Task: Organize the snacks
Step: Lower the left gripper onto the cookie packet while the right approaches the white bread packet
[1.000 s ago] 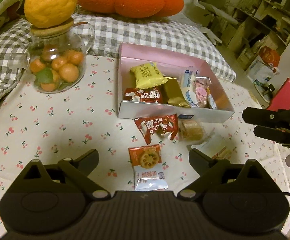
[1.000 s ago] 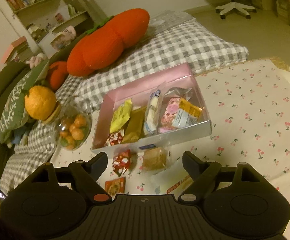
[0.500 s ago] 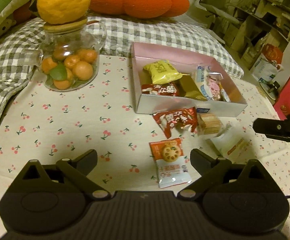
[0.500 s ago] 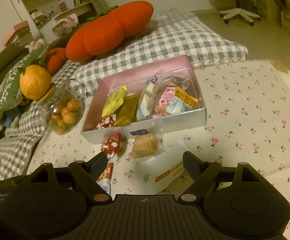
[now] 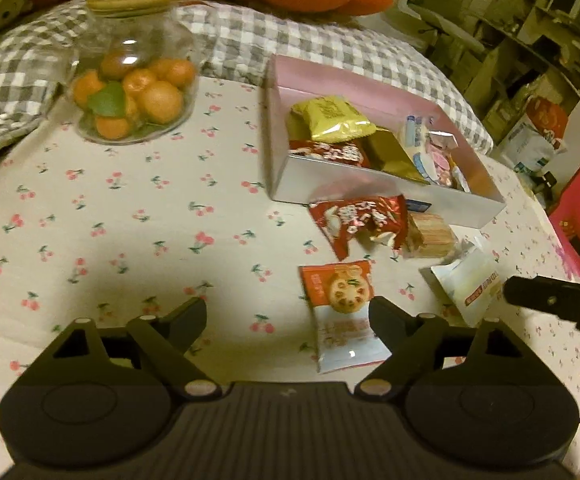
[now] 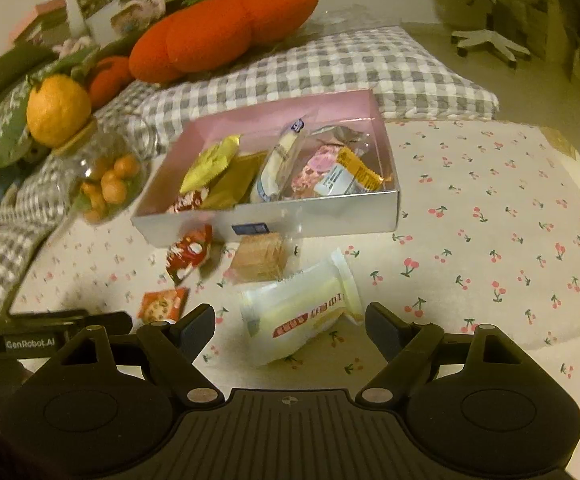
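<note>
In the box [image 6: 313, 216] at 12 o'clock lie several packets, while four snacks [image 6: 295, 308] wait outside on the cloth just before it; left tool [image 5: 288, 314] and right tool [image 6: 290, 318] both spread wide, holding nothing.

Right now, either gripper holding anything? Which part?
Nothing held. Left gripper and right gripper both have open jaws; the white packet lies untouched between the right jaws.

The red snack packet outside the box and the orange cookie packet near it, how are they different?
The red snack packet is all red with white writing and looks crumpled; the orange cookie packet is orange on top, white below, shows a round cookie, and lies flatter. The red one sits right by the box; the orange one lies nearer the left gripper. Both rest on the cherry tablecloth, unpacked.
</note>
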